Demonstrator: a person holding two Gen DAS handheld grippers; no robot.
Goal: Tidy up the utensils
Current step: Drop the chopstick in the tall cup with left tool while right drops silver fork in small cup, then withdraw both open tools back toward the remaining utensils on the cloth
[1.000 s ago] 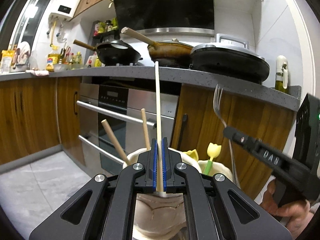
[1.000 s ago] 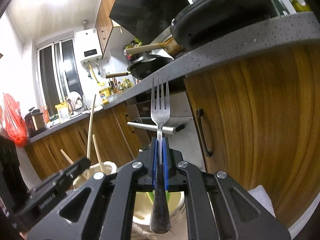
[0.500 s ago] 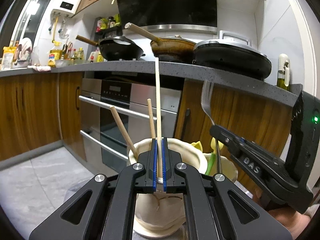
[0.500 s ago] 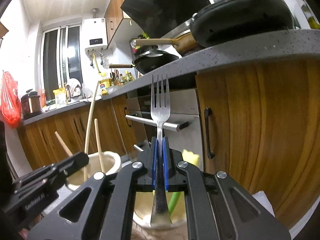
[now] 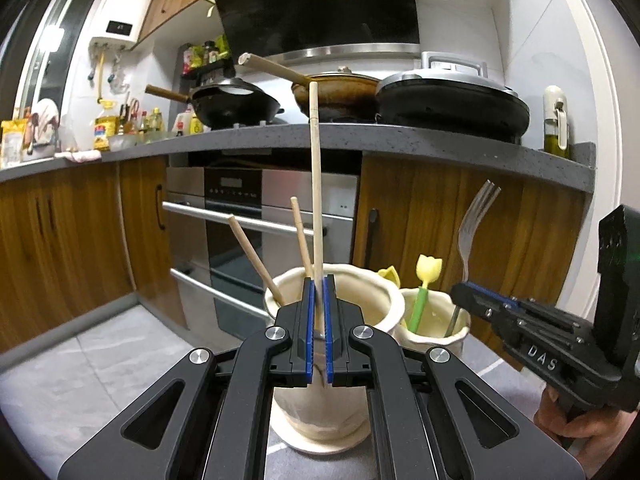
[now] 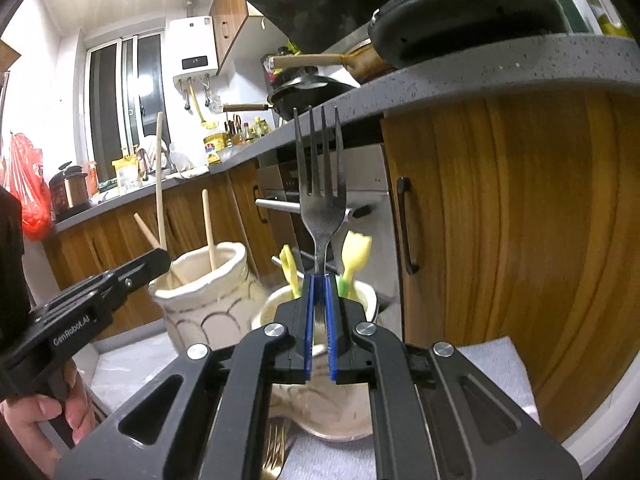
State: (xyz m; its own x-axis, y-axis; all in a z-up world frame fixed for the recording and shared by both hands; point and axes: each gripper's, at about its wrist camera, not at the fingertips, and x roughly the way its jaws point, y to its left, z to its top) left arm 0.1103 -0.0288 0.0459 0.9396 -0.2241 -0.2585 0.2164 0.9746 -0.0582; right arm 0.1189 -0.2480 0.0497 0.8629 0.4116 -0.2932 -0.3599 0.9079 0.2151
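Left tongs pinch a wooden chopstick over the big cream jar; right tongs grip a fork above the smaller cup.

Cream ceramic jar w/ brown arc lines; yellow-green tulip-shaped plastic utensil; speckled grey stone counter; wood-grain brown cabinets.

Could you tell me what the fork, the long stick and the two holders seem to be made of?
Fork: metal, likely stainless steel, going by its grey sheen. Long stick: pale, matte wood or bamboo, probably a chopstick. Larger holder and smaller holder: cream glazed ceramic, judging by the thick wavy rims and soft gloss.
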